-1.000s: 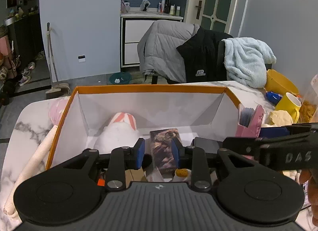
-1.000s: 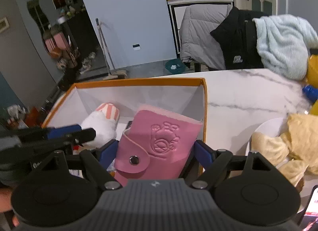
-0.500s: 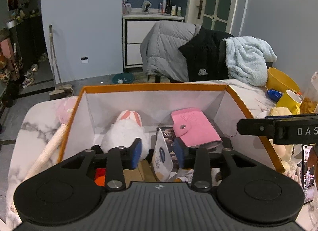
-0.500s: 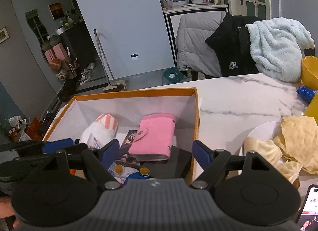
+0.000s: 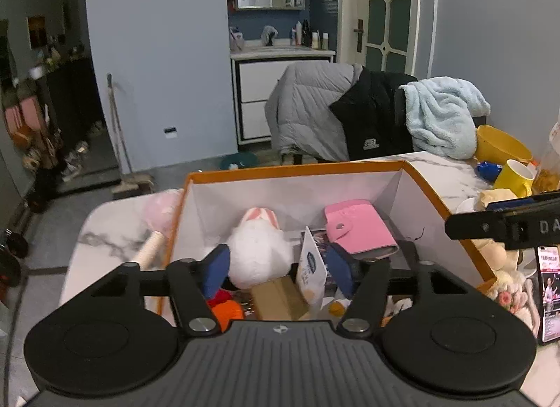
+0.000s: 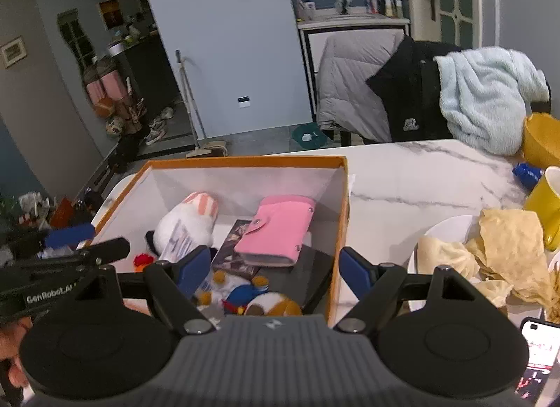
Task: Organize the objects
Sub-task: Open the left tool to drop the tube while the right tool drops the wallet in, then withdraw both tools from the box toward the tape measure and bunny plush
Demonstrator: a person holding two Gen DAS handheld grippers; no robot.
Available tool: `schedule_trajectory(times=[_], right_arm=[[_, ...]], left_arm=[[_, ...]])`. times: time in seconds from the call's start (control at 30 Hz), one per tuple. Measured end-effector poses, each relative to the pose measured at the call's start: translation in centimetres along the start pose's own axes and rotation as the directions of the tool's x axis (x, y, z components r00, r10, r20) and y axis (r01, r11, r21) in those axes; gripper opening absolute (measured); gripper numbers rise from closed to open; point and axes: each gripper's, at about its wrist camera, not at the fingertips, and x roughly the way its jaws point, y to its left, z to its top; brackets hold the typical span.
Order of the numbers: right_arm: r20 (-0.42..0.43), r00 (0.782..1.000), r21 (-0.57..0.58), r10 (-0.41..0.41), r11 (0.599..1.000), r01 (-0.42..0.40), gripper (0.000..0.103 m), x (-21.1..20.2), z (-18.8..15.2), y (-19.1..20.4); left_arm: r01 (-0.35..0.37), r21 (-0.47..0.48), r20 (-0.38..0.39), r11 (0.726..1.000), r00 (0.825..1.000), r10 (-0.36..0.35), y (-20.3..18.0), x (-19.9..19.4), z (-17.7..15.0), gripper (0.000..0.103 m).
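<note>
An orange-rimmed white box (image 5: 297, 167) (image 6: 245, 162) stands on the marble table. Inside lie a pink snap wallet (image 5: 357, 230) (image 6: 276, 228), a white plush rabbit (image 5: 259, 249) (image 6: 185, 221), a white packet (image 5: 311, 272), a dark card, a cardboard piece and small plush toys (image 6: 259, 296). My left gripper (image 5: 278, 268) is open and empty above the box's near side. My right gripper (image 6: 273, 272) is open and empty above the box's near right corner.
A plate with flatbread (image 6: 497, 249), a yellow mug (image 5: 514, 176) (image 6: 546, 204), a yellow bowl (image 5: 500, 144) and a phone (image 6: 535, 354) sit right of the box. A pink-headed stick (image 5: 154, 228) lies left of it. Chairs draped with jackets (image 5: 336, 116) stand behind the table.
My right gripper opened and let the pink wallet drop into the box, then drew back. My left gripper opened wider and rose away from the box contents.
</note>
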Motion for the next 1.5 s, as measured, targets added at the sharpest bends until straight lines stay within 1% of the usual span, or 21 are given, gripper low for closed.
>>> schedule_trajectory(times=[0.17, 0.3, 0.4, 0.47, 0.6, 0.77, 0.93, 1.0, 1.07, 1.1, 1.2, 1.3, 1.37, 1.5], right_arm=[[0.012, 1.000, -0.079, -0.007, 0.997, 0.008, 0.083, -2.4, -1.4, 1.6], [0.034, 0.999, -0.151, -0.030, 0.988, 0.035, 0.085, -4.6, -2.9, 2.6], [0.050, 0.998, -0.189, -0.044, 0.980, 0.052, 0.087, -5.9, -3.8, 2.8], [0.059, 0.997, -0.209, -0.050, 0.976, 0.061, 0.088, -6.8, -4.3, 2.7], [0.068, 0.995, -0.209, -0.074, 0.974, 0.087, 0.089, -7.8, -4.9, 2.0], [0.069, 0.993, -0.188, -0.092, 0.977, 0.103, 0.090, -8.8, -5.5, 0.7], [0.067, 0.992, -0.174, -0.105, 0.978, 0.115, 0.090, -9.4, -6.2, -0.6], [0.064, 0.992, -0.169, -0.111, 0.978, 0.120, 0.090, -9.5, -6.5, -1.1], [0.061, 0.991, -0.166, -0.115, 0.978, 0.124, 0.091, -9.6, -6.7, -1.7], [0.062, 0.991, -0.163, -0.118, 0.978, 0.127, 0.094, -9.6, -6.8, -2.0], [0.060, 0.988, -0.148, -0.139, 0.978, 0.147, 0.094, -9.3, -7.2, -3.1], [0.041, 0.988, -0.124, -0.148, 0.981, 0.152, 0.094, -8.8, -7.4, -4.3], [0.027, 0.988, -0.110, -0.154, 0.982, 0.157, 0.094, -8.3, -7.6, -5.0], [0.004, 0.985, -0.094, -0.174, 0.980, 0.174, 0.094, -7.3, -8.0, -6.0]], left_arm=[[0.004, 0.007, 0.019, 1.000, 1.000, -0.004, -0.3, -1.9, -0.4, 0.074], [0.007, 0.012, 0.034, 1.000, 0.999, -0.007, -0.7, -3.3, -0.6, 0.074], [-0.006, 0.037, 0.055, 0.999, 0.998, 0.004, -1.2, -4.3, -0.9, 0.075], [-0.029, 0.054, 0.069, 0.998, 0.997, 0.026, -1.8, -4.8, -1.3, 0.075], [-0.042, 0.082, 0.070, 0.996, 0.997, 0.036, -2.7, -5.5, -2.0, 0.075], [-0.009, 0.096, 0.074, 0.995, 0.997, 0.002, -3.9, -6.1, -2.6, 0.076], [0.005, 0.112, 0.073, 0.994, 0.997, -0.013, -5.3, -6.3, -3.2, 0.080], [0.023, 0.116, 0.076, 0.993, 0.997, -0.032, -5.8, -6.4, -3.6, 0.081], [0.072, 0.117, 0.077, 0.991, 0.994, -0.081, -6.3, -6.4, -3.9, 0.082], [0.094, 0.117, 0.075, 0.989, 0.992, -0.103, -6.6, -6.4, -4.1, 0.082], [0.127, 0.125, 0.056, 0.984, 0.989, -0.135, -7.9, -5.9, -4.6, 0.084], [0.178, 0.138, 0.026, 0.974, 0.983, -0.184, -9.2, -5.3, -5.3, 0.086], [0.203, 0.145, 0.010, 0.968, 0.978, -0.206, -9.9, -4.9, -5.9, 0.087], [0.228, 0.168, -0.032, 0.959, 0.974, -0.226, -11.4, -4.0, -7.0, 0.087]])
